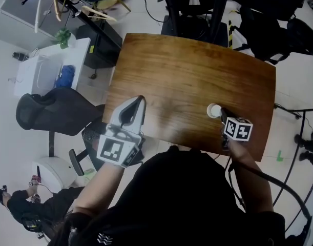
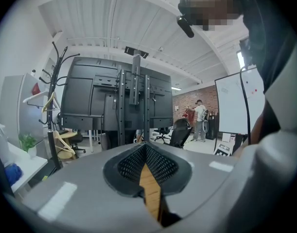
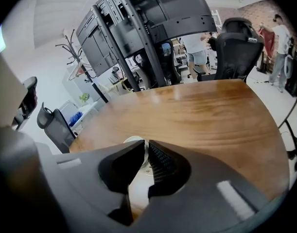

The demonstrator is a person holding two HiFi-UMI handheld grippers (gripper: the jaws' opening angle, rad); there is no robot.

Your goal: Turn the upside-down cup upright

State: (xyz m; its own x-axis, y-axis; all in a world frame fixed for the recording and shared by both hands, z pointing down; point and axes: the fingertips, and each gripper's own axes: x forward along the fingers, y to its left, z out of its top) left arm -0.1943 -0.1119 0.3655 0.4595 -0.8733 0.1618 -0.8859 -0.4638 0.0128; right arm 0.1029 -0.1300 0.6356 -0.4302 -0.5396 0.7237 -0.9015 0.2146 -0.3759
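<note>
Two hand-held grippers, grey plastic bodies, black mesh-textured pads, one black-and-white marker cube on each. The right hand-held gripper (image 3: 143, 145) has its jaws drawn to a narrow slit, pinched on the white wall of the cup (image 3: 133, 140). In the head view that gripper (image 1: 221, 115) sits at the cup's near-right side, angled down. One cup (image 1: 213, 110) only: small, round, white, smooth, with a circular outline from above. It stands on the table near the right front edge; which way up it stands cannot be told. The left hand-held gripper (image 2: 146, 147) has its jaws together at the tips with nothing between them, only a thin wedge of wood grain showing below the pads. In the head view it (image 1: 139, 101) is over the table's near-left part, well apart from the cup, pointing roughly level. One table (image 1: 197, 70): brown wood, glossy, visible grain, rounded corners, otherwise bare (image 3: 206, 110). Beyond it is one black metal frame with screens (image 2: 119, 101). To the left are one black office chair (image 1: 54, 111), one white desk (image 1: 41, 65) and one coat stand with hangers (image 2: 52, 110).
</note>
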